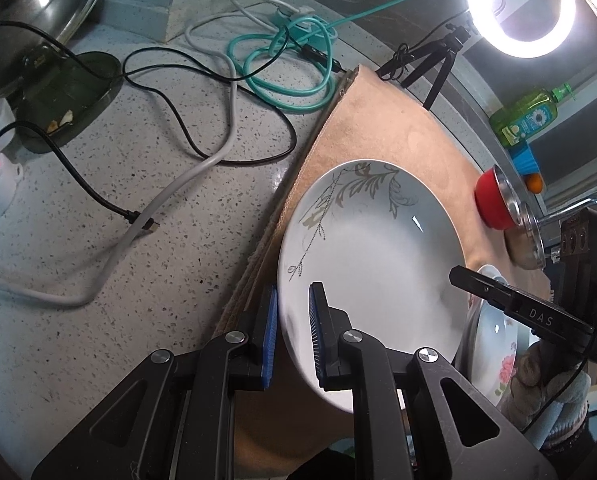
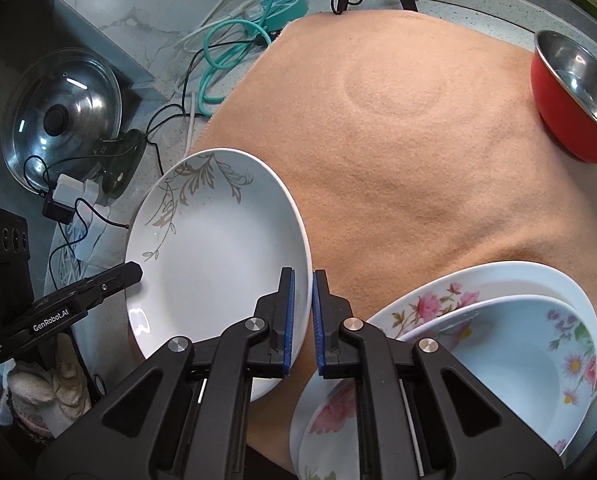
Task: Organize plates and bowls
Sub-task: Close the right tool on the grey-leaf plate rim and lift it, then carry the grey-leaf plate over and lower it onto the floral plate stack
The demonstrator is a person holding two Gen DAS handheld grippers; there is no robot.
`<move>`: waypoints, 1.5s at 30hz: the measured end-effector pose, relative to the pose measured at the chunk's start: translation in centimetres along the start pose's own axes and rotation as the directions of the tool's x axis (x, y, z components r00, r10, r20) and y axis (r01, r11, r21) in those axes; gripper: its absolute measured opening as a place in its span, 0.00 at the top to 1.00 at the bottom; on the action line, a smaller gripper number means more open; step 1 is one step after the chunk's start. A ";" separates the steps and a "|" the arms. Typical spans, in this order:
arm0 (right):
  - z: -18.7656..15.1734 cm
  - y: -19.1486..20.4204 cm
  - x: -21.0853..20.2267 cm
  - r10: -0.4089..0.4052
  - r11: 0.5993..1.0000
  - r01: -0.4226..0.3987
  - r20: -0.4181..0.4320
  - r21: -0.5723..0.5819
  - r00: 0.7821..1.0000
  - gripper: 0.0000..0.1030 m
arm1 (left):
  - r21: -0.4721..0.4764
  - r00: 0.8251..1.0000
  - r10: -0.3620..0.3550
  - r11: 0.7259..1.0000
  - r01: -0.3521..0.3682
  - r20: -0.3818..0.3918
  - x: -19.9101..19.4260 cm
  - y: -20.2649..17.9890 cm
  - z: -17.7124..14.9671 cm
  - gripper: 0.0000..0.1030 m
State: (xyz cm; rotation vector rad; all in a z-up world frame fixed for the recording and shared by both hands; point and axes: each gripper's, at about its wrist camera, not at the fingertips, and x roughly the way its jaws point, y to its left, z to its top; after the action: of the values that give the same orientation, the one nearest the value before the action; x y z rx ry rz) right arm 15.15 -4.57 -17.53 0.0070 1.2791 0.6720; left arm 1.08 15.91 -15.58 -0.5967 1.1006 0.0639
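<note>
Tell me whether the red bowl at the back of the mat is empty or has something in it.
Empty, as far as shows: the red bowl lies tipped on the mat, and its visible shiny metal inside holds nothing.

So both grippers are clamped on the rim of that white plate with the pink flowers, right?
Not quite. Both grippers, left and right, are clamped on a rim, but it is the leaf-patterned white plate, as the right wrist view shows. The pink-flowered dishes lie untouched beside it.

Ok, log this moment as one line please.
left gripper: shut on leaf-pattern plate rim | right gripper: shut on opposite rim | plate: tilted above tan cloth | floral dishes: stacked, untouched
</note>
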 end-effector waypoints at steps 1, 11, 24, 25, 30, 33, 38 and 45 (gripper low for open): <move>0.0 0.0 -0.2 0.002 1.000 -0.002 0.005 0.003 1.000 0.92 | 0.002 1.000 0.000 1.000 0.000 0.005 -0.2 -0.1 0.1 0.87; -0.7 -0.1 -4.2 0.023 0.999 -0.026 0.076 0.035 0.997 0.92 | 0.068 0.998 -0.039 0.997 0.035 0.055 -2.4 -2.7 1.3 0.87; -4.3 -4.3 -9.7 -0.022 0.987 -0.004 0.157 0.161 0.987 0.92 | 0.215 0.991 -0.131 0.969 0.123 0.022 -1.7 -8.7 1.7 0.87; -4.6 -4.7 -10.1 -0.028 0.985 -0.001 0.161 0.172 0.987 0.92 | 0.224 0.991 -0.136 0.966 0.129 0.016 -1.6 -9.2 1.5 0.87; -6.6 -6.5 -11.5 -0.056 0.976 0.017 0.173 0.218 0.983 0.92 | 0.274 0.988 -0.152 0.950 0.153 -0.022 -0.5 -11.3 1.0 0.87; -7.8 -7.9 -12.2 -0.066 0.967 0.020 0.173 0.253 0.983 0.92 | 0.295 0.986 -0.160 0.941 0.166 -0.045 0.1 -12.5 0.5 0.87; -9.7 -9.8 -12.8 -0.092 0.952 0.037 0.168 0.304 0.981 0.92 | 0.329 0.983 -0.162 0.927 0.182 -0.088 1.1 -14.3 -0.2 0.87; -11.8 -11.5 -13.0 -0.117 0.937 0.058 0.153 0.344 0.981 0.92 | 0.366 0.980 -0.148 0.911 0.188 -0.134 2.5 -15.9 -1.3 0.87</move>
State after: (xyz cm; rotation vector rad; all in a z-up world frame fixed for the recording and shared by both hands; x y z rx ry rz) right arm 8.40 -24.10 -13.97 0.2831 1.2065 0.3594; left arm 6.52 1.23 -11.43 -0.3463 1.1207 -0.3276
